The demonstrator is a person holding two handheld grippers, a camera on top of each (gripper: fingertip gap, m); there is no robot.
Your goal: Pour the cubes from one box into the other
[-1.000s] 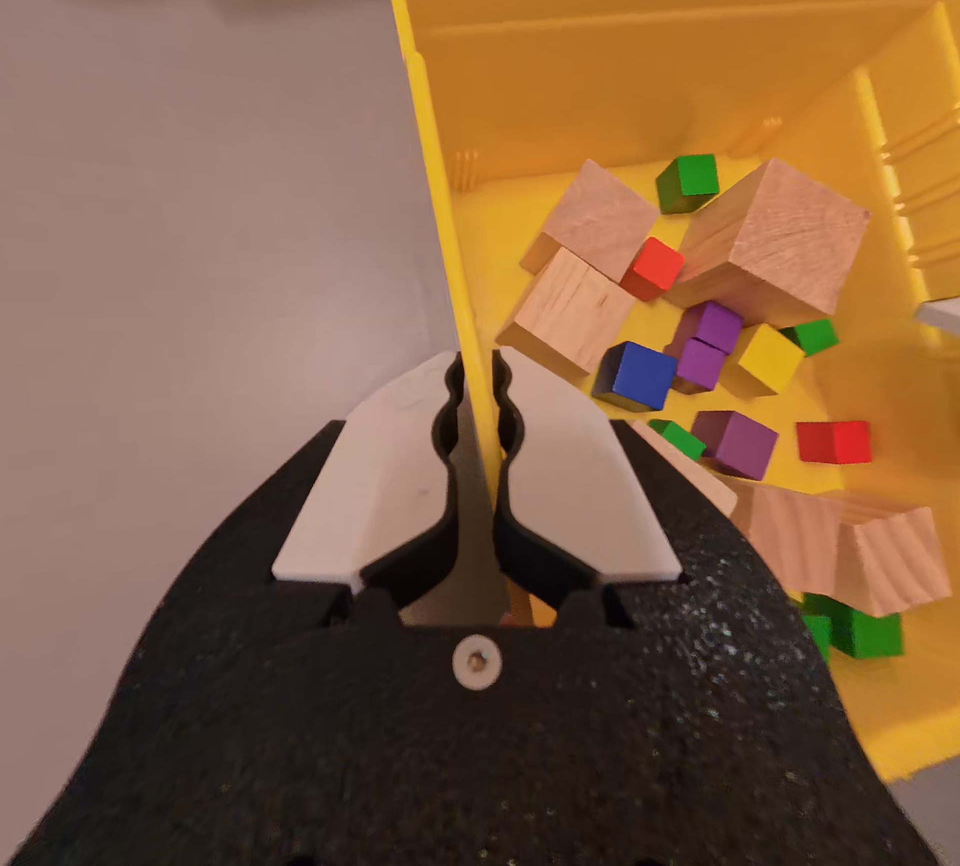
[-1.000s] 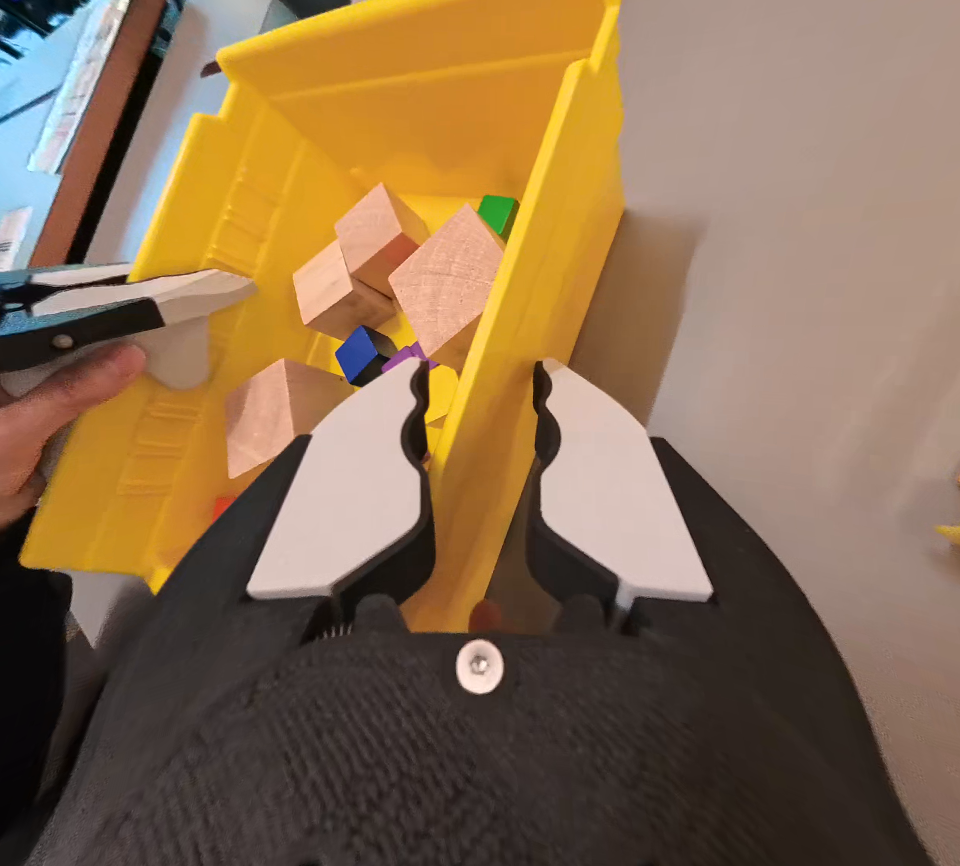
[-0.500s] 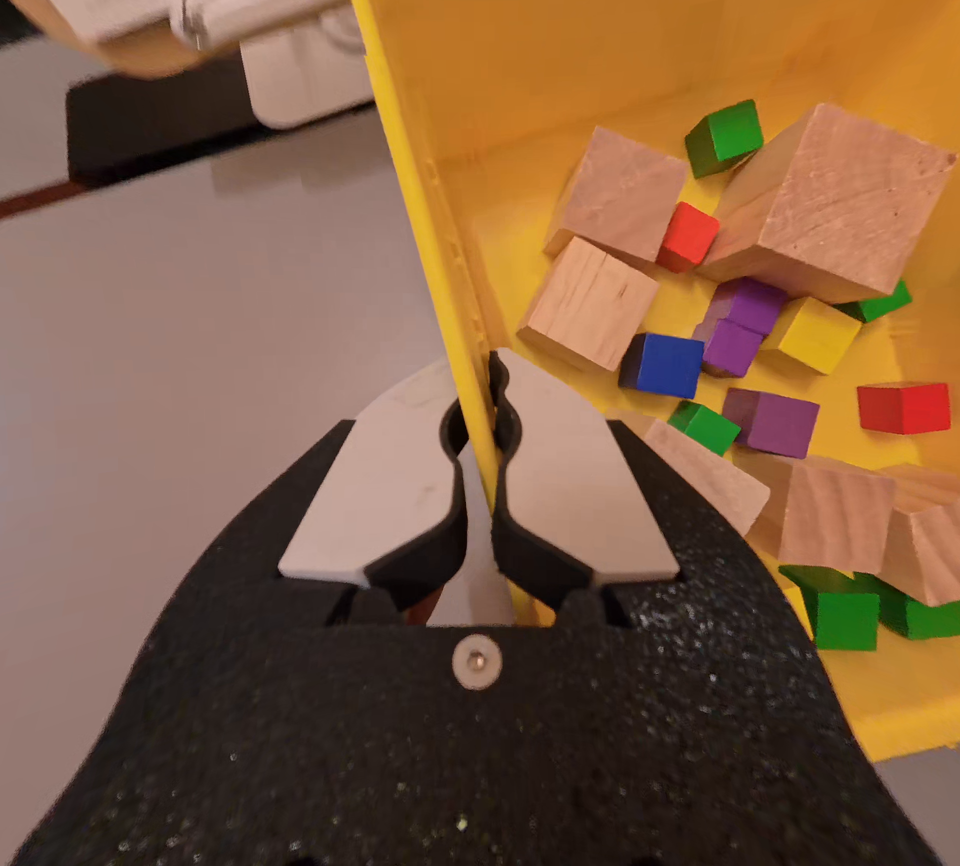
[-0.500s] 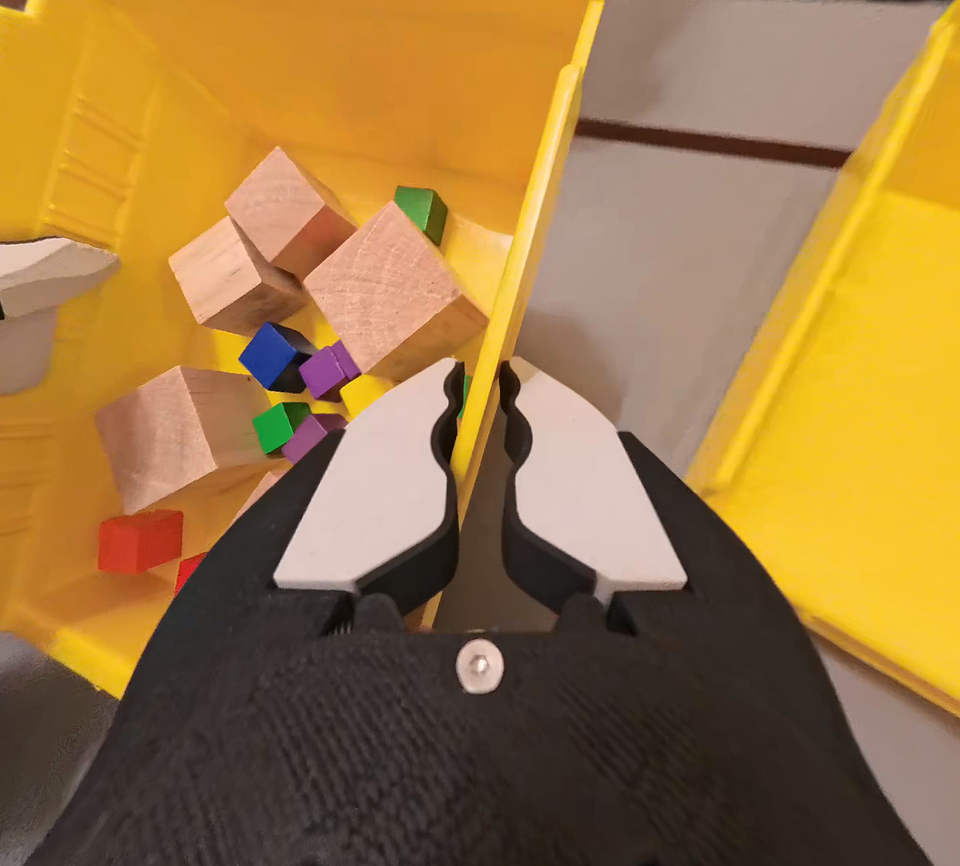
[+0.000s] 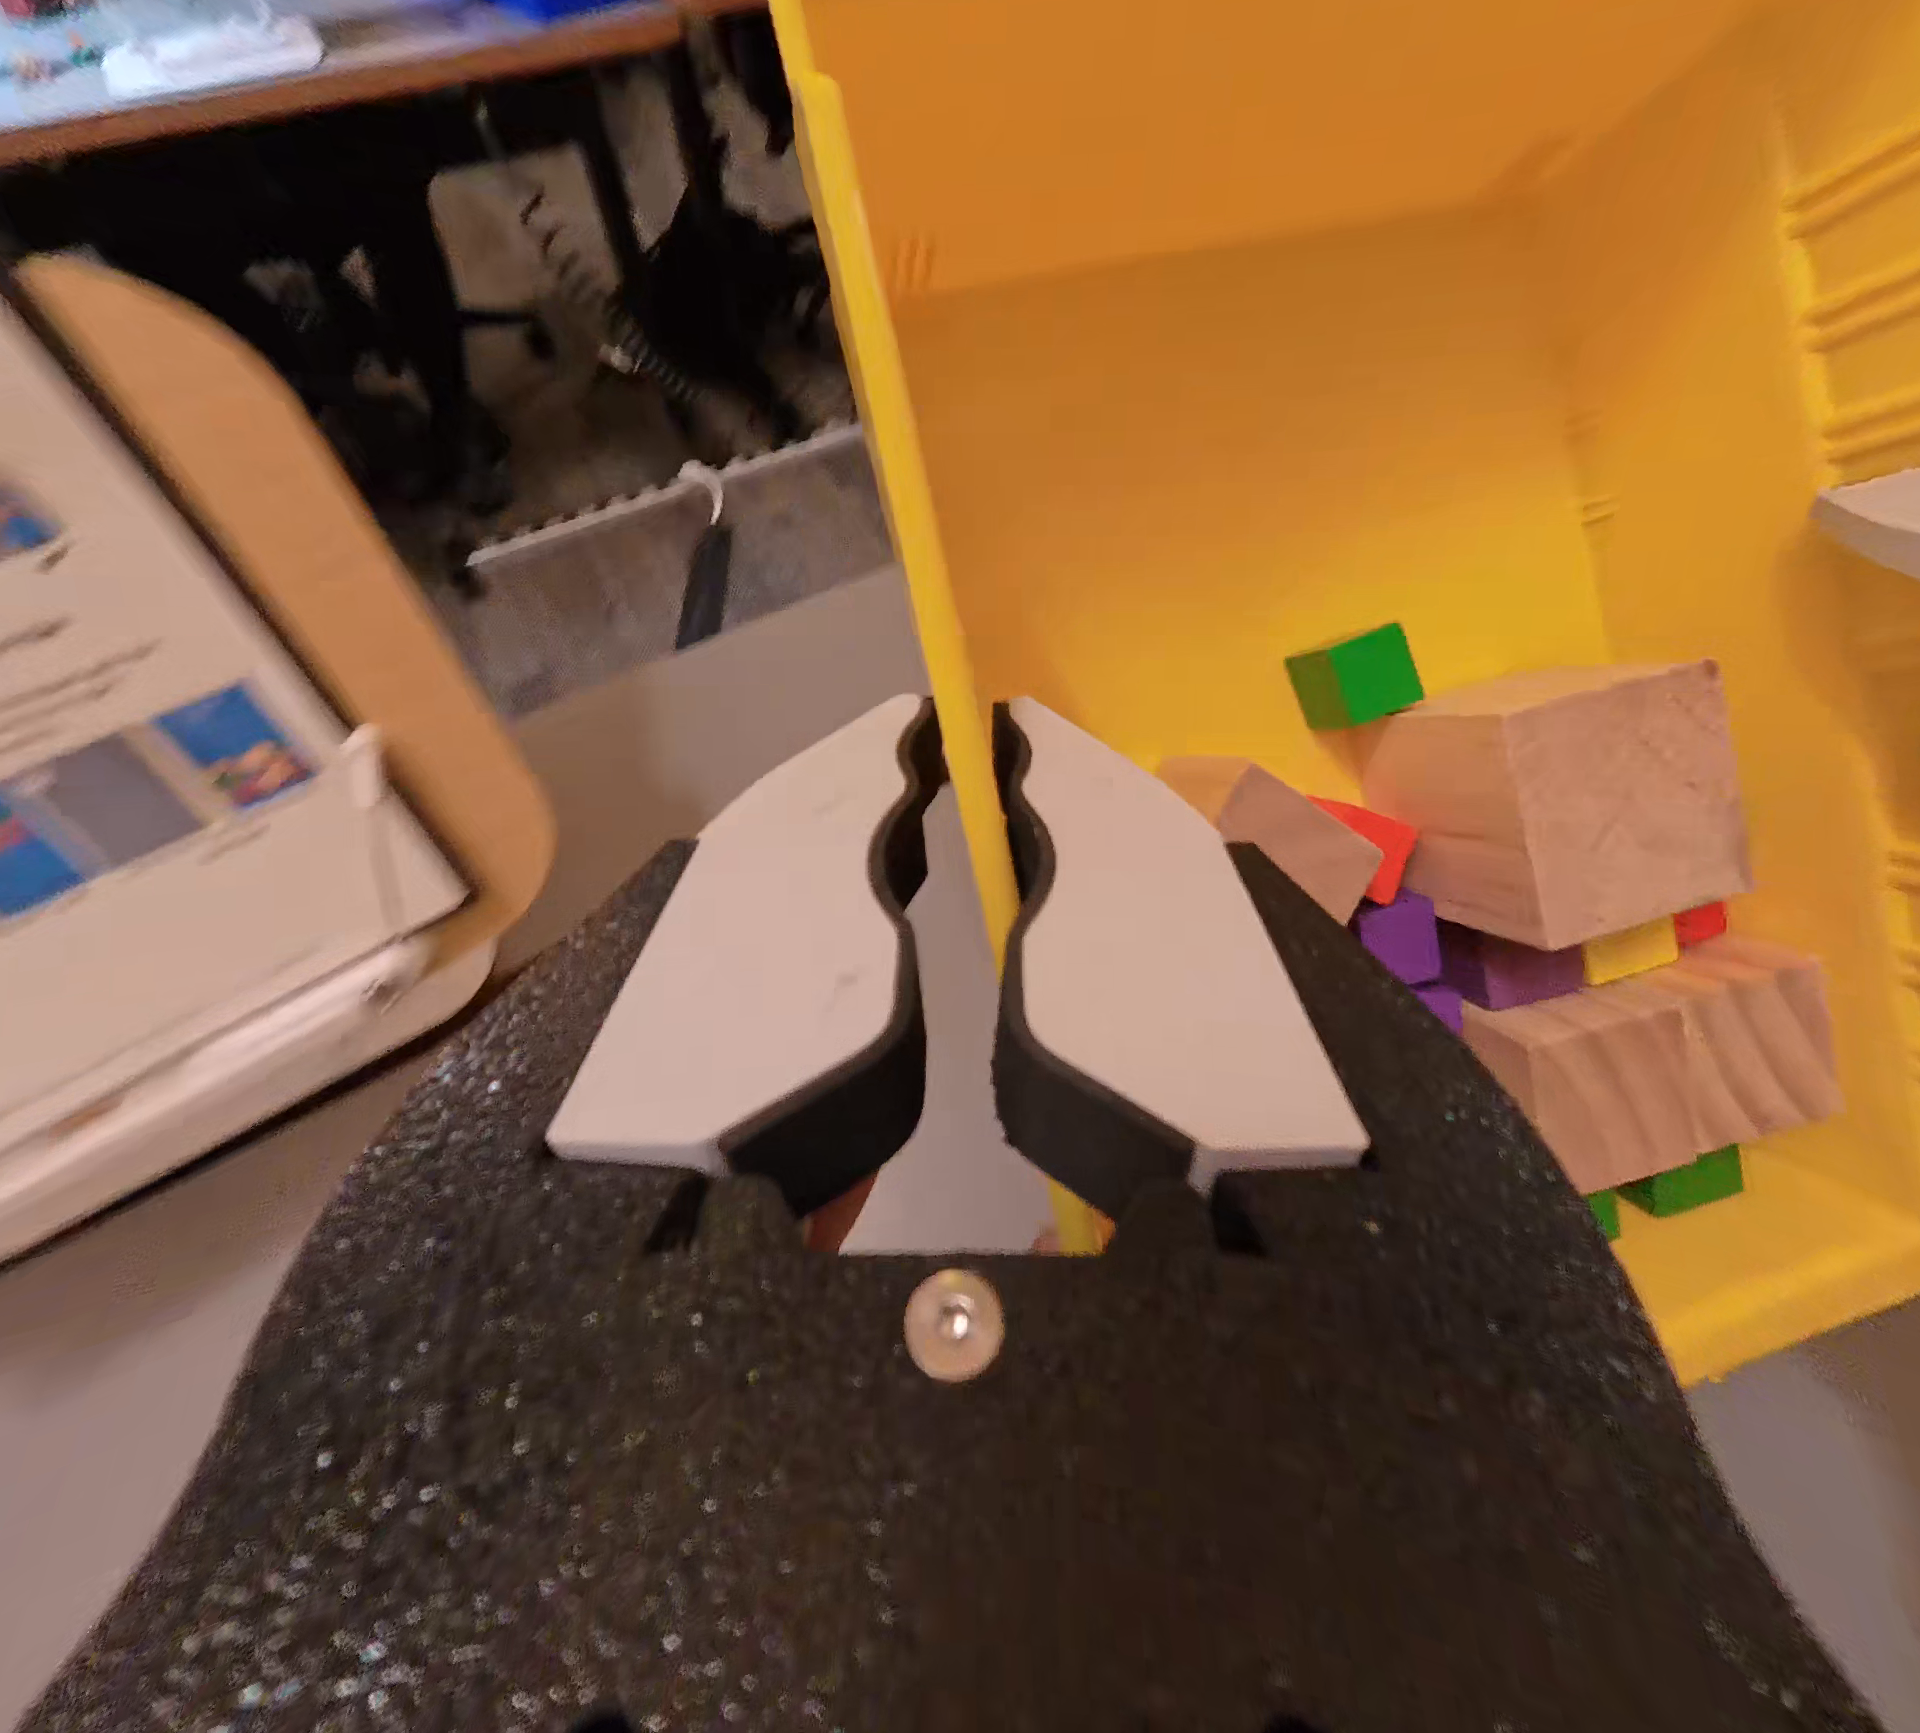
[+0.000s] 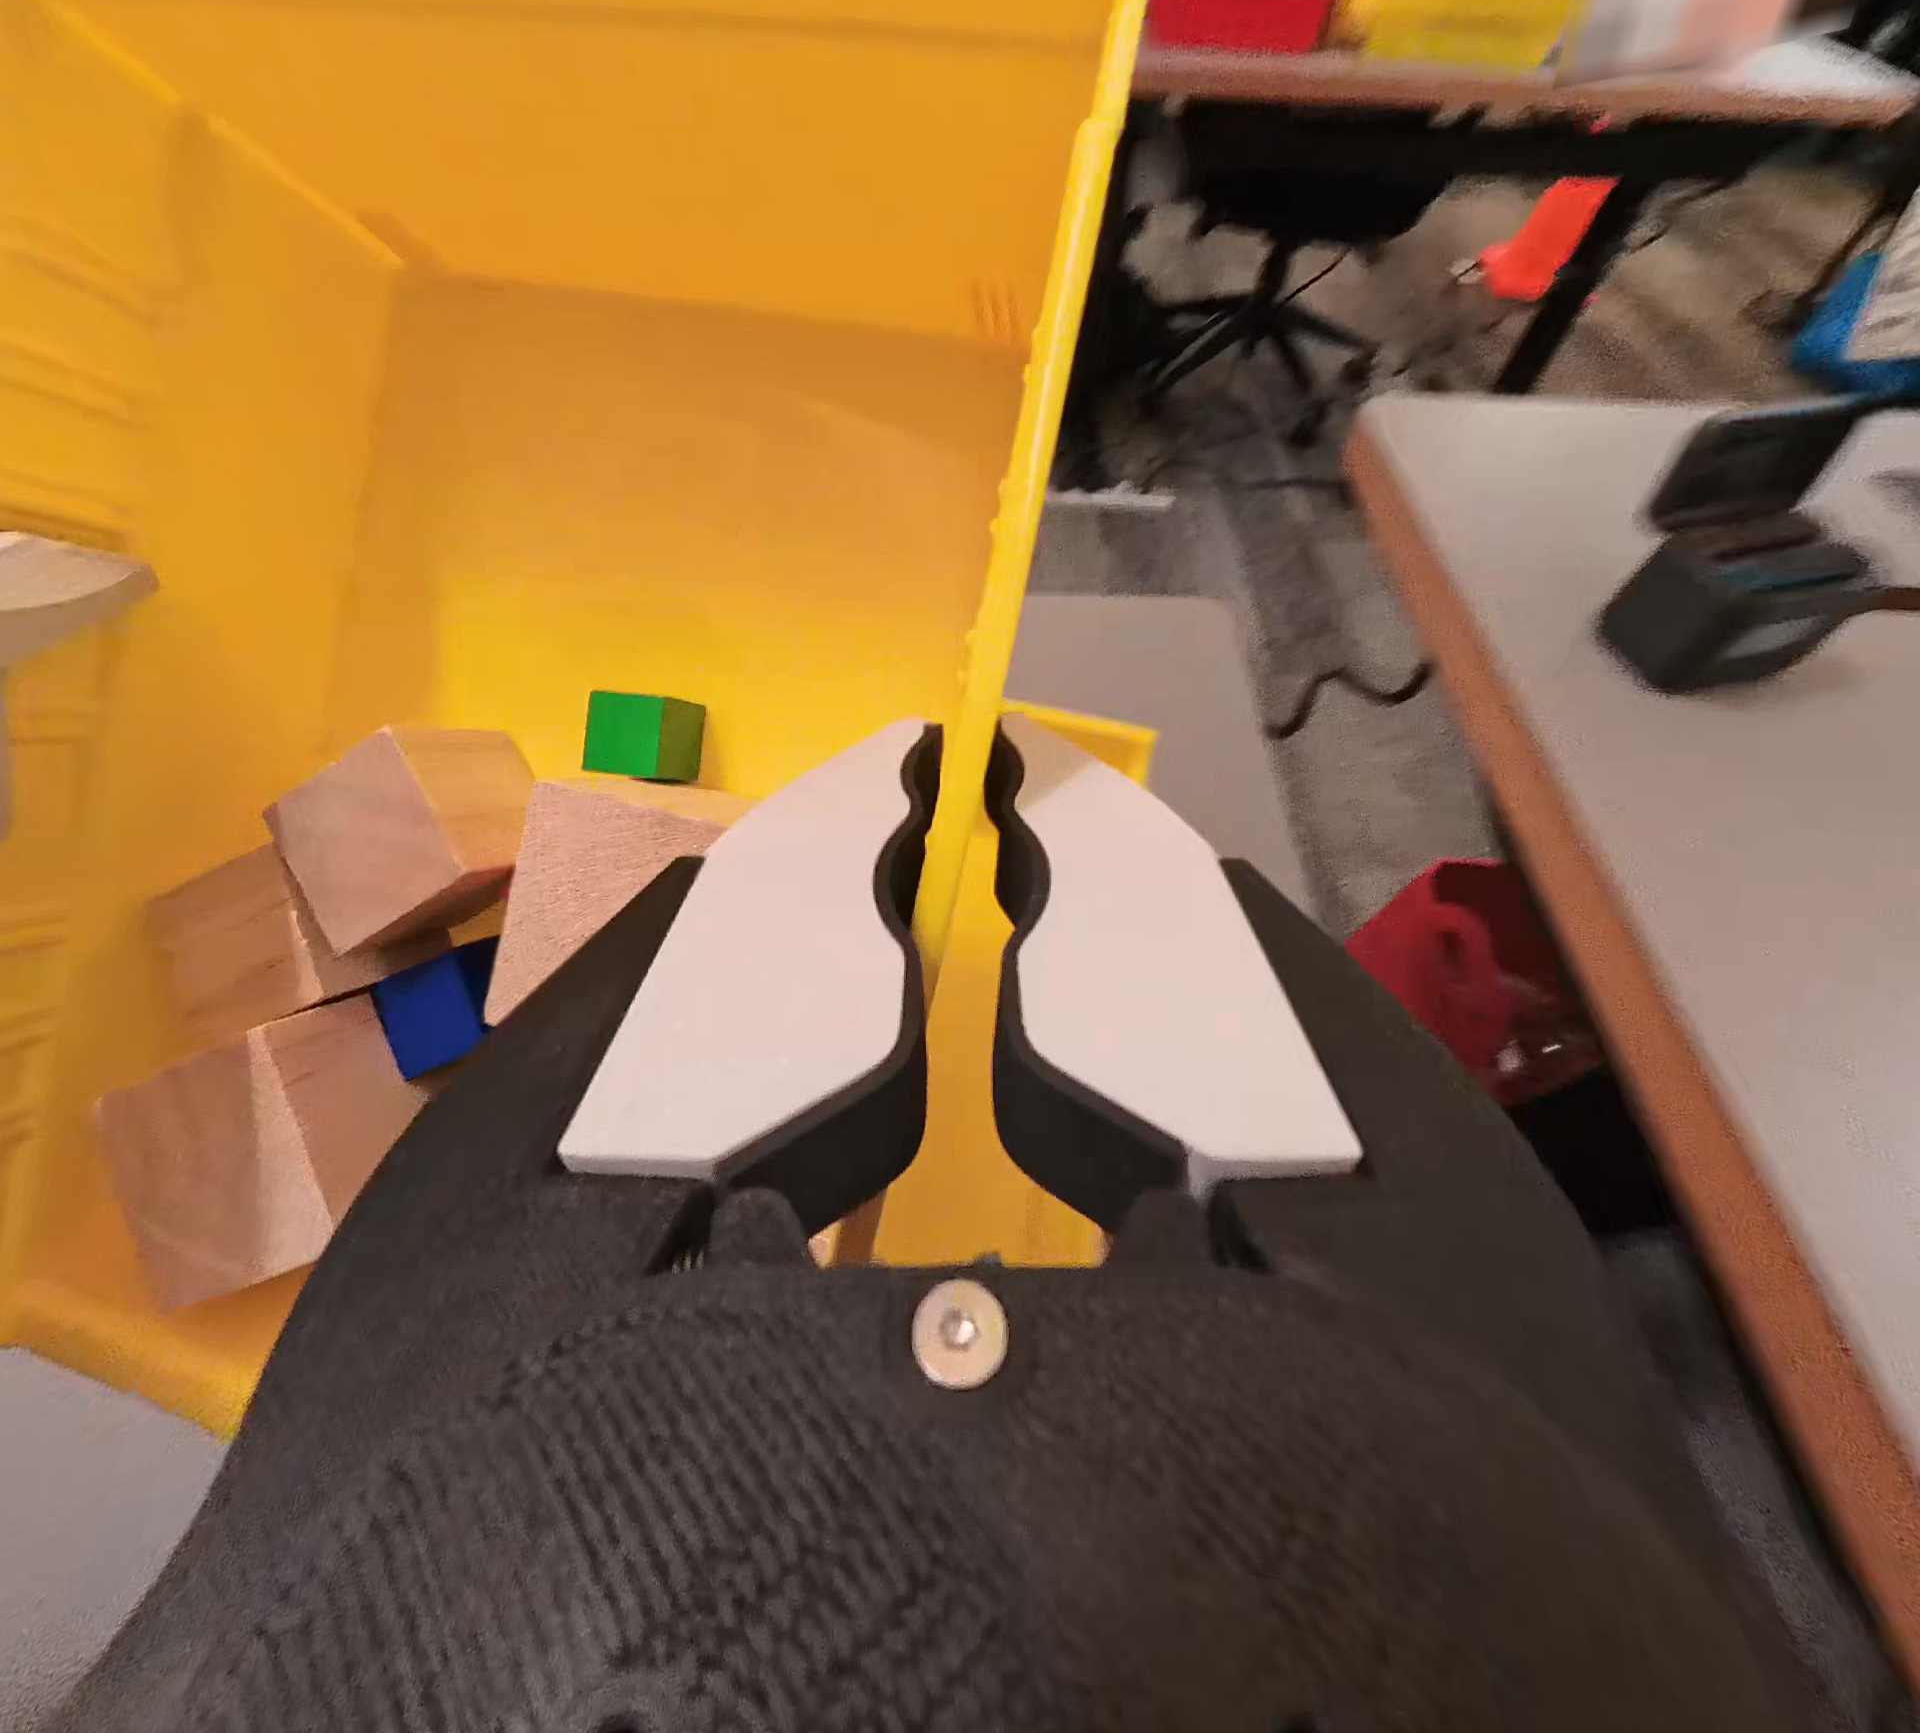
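At twelve o'clock from both cameras, the tilted yellow plastic box (image 5: 1247, 436) has its side walls clenched by the left gripper (image 5: 958, 733) and right gripper (image 6: 966, 733), wooden and coloured cubes (image 5: 1548, 800) heaped low inside (printed cardboard carton (image 5: 187, 696) at nine o'clock, writing blurred).

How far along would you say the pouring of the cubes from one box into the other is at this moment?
Done: the left claw and right claw are each shut on a side wall of the yellow box. In hand: the box is tipped, with the cubes heaped at its low end. Left: no cube has left it, and the other box is mostly out of view.
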